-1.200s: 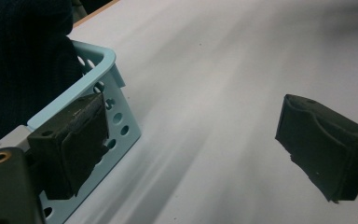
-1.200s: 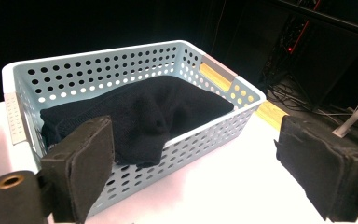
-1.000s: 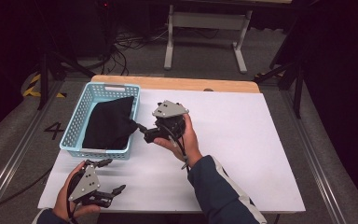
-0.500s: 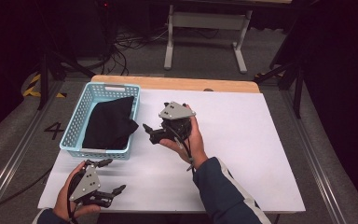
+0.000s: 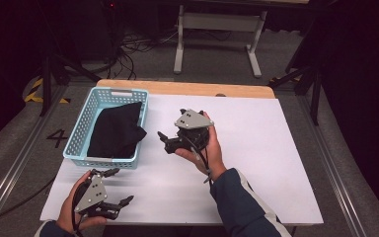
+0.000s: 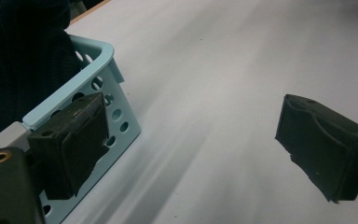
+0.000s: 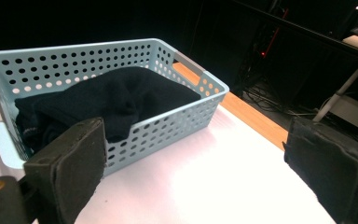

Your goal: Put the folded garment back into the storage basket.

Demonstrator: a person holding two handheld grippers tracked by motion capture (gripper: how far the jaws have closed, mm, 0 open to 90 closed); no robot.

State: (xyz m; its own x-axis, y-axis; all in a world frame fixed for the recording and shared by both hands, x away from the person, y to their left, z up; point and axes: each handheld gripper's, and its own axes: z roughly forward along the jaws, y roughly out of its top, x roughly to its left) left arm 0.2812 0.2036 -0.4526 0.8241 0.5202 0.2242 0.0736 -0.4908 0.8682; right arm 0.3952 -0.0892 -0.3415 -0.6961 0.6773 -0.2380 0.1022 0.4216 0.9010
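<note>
A light blue perforated basket (image 5: 80, 131) stands on the left part of the white table. A black cloth (image 5: 114, 132) lies bunched inside it, one fold hanging over the right wall. My right gripper (image 5: 164, 140) is held above the table a little to the right of the basket, jaws pointing at it, open and empty. In the right gripper view the basket (image 7: 179, 58) and the cloth (image 7: 121, 91) lie ahead between the spread jaws. My left gripper (image 5: 121, 186) rests open near the front left edge. Its own view shows the basket's corner (image 6: 107, 58) beside the left jaw.
The white table sheet (image 5: 271, 148) stretches to the right of the hands, with a wooden strip (image 5: 187, 88) along the far edge. A white stand (image 5: 217, 29) and cables are on the floor beyond the table. Dark floor surrounds the table.
My right gripper has drawn back from the basket's right wall, moving right and towards the person, with nothing in it. The cloth stays in the basket. The left gripper has not moved.
</note>
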